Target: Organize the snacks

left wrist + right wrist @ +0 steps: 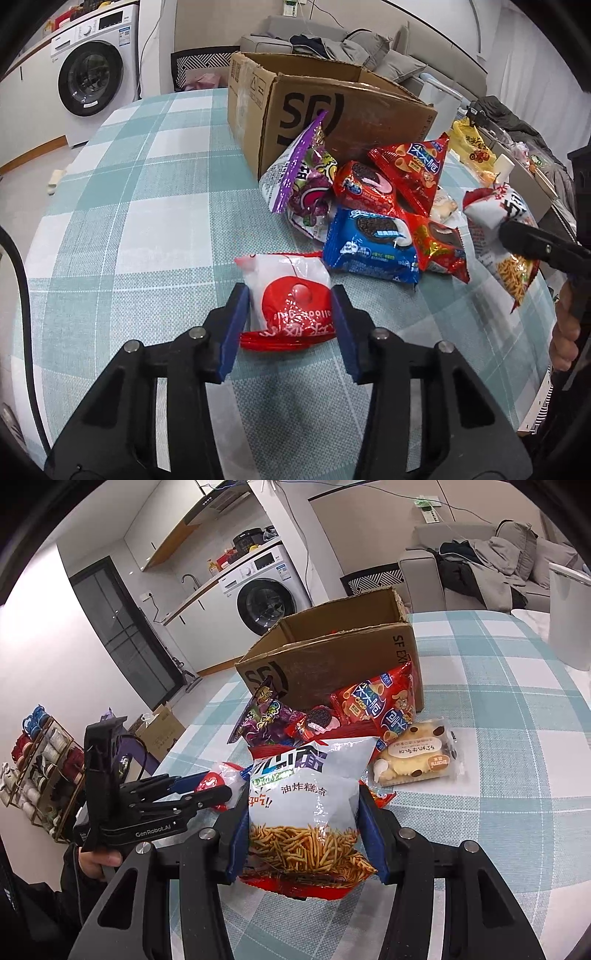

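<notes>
1. On the checked tablecloth (129, 177), upper centre of the frame, stands an open cardboard box (325, 122), snacks piled before it.
2. Right gripper (304, 834) clamps the fried-sticks bag (306, 805), lower centre.
3. Left gripper (290, 325) pinches the red-white packet (291, 295), lower centre.

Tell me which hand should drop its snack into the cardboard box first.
Probably right. The right gripper already holds the fried-sticks bag lifted off the table, facing the open cardboard box. The left gripper has just closed on the red-and-white packet, which seems to lie on the tablecloth.
</notes>
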A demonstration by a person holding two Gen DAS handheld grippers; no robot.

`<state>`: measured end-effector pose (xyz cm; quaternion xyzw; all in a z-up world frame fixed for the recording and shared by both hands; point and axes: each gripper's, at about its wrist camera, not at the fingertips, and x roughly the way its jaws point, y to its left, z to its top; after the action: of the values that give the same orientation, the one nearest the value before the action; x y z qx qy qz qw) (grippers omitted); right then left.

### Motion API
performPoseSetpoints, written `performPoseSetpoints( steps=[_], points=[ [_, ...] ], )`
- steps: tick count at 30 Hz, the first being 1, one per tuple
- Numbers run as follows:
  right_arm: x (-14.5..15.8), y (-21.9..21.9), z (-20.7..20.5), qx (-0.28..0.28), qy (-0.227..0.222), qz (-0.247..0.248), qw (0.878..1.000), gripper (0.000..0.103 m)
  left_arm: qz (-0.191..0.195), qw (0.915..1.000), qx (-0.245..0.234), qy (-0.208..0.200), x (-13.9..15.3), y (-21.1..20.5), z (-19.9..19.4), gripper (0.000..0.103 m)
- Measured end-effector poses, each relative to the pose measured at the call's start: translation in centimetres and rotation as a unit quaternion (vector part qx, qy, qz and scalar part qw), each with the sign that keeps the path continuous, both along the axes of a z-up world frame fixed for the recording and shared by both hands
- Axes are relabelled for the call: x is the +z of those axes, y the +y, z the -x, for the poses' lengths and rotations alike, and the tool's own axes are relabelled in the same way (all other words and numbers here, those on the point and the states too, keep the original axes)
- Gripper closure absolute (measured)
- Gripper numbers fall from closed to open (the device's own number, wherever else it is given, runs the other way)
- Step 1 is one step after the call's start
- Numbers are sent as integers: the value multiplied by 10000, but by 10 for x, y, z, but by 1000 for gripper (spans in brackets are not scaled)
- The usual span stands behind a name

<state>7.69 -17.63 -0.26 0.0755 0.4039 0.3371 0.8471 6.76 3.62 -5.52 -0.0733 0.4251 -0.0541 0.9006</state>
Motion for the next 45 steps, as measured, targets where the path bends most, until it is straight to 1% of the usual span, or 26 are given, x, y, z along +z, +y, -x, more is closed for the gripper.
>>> performPoseSetpoints(
  steps=[4, 9, 19, 27, 32, 37, 45],
  points=[
    [1, -4, -1, -65, -2, -34, 10000, 51, 23, 10000, 62, -42, 2, 3, 8, 61],
    [3, -7, -1, -128, -35, -49, 9999, 51, 159, 9997, 136, -127, 7, 9, 17, 62],
    [10, -11, -2, -244, -126, -90, 9996, 51, 290, 9983, 153, -485, 33, 10, 28, 62],
    [22, -11, -9, -354, -264, -115, 9990, 51, 341, 9964, 104, -771, 57, 3, 22, 62],
    [33, -9, -15, -375, -396, -122, 9984, 51, 336, 9948, -5, -960, 74, -4, 17, 62],
    [47, -9, -23, -442, -539, -163, 9974, 51, 325, 9930, -53, -1136, 90, -12, 9, 62],
    [67, -12, -39, -559, -644, -293, 9959, 50, 302, 9899, -94, -1383, 117, -18, -7, 62]
  ],
)
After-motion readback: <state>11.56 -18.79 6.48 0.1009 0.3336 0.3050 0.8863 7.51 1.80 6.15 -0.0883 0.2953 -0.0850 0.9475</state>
